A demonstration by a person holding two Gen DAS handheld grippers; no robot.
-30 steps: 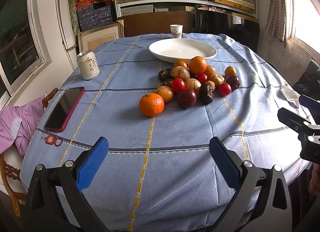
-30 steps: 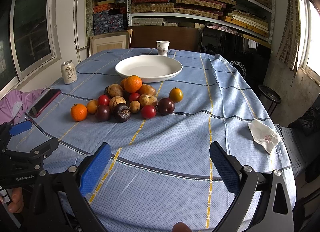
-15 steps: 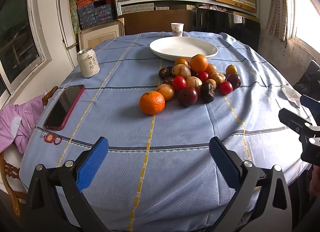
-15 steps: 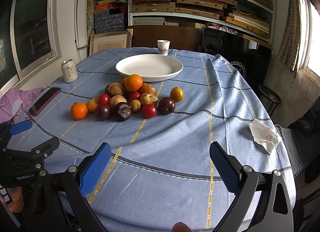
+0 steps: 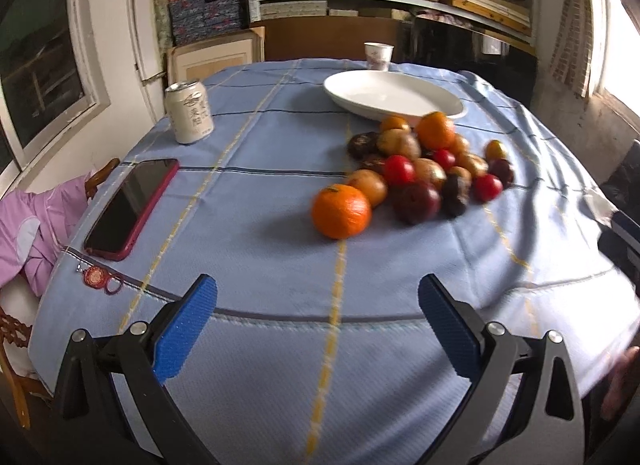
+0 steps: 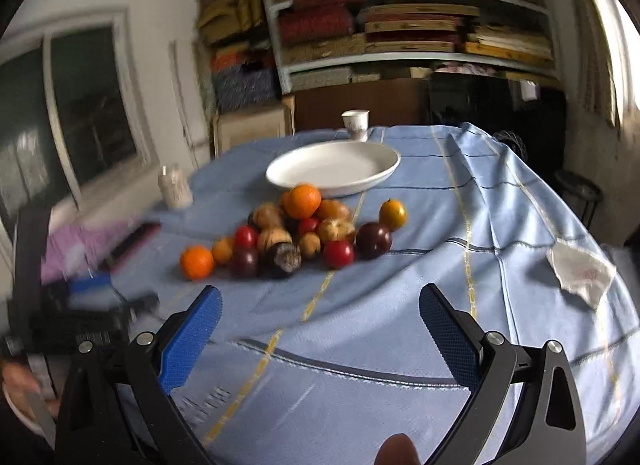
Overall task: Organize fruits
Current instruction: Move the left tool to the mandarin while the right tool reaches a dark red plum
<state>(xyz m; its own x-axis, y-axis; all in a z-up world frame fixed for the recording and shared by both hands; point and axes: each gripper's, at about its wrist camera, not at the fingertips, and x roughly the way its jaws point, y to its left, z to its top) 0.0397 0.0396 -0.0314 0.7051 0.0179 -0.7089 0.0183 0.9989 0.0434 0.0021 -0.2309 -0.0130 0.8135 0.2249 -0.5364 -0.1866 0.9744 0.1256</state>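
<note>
A heap of mixed fruit [image 5: 424, 169] [image 6: 304, 233] lies mid-table on the blue cloth: oranges, red and dark plums, brownish fruits. One large orange [image 5: 341, 210] [image 6: 196, 262] sits apart at the heap's near left. Behind the heap stands a white plate [image 5: 394, 95] [image 6: 334, 167], with nothing on it. My left gripper [image 5: 318, 325] is open over the near cloth, short of the large orange. My right gripper [image 6: 320, 329] is open too, nothing between its blue pads [image 6: 192, 339], well short of the heap. The left gripper [image 6: 80, 317] shows blurred at the right view's left edge.
A drink can [image 5: 189, 111] and a red-cased phone [image 5: 132, 207] lie at the left, with a small red keyring [image 5: 96, 277] near the edge. A paper cup [image 5: 378, 57] stands behind the plate. A crumpled tissue [image 6: 582, 275] lies at the right. Pink cloth [image 5: 28, 233] hangs on a chair.
Both grippers have moved forward toward the fruit, which looks larger now. The right view has swung and tilted, and is motion-blurred. Both stay open; no fruit has moved.
</note>
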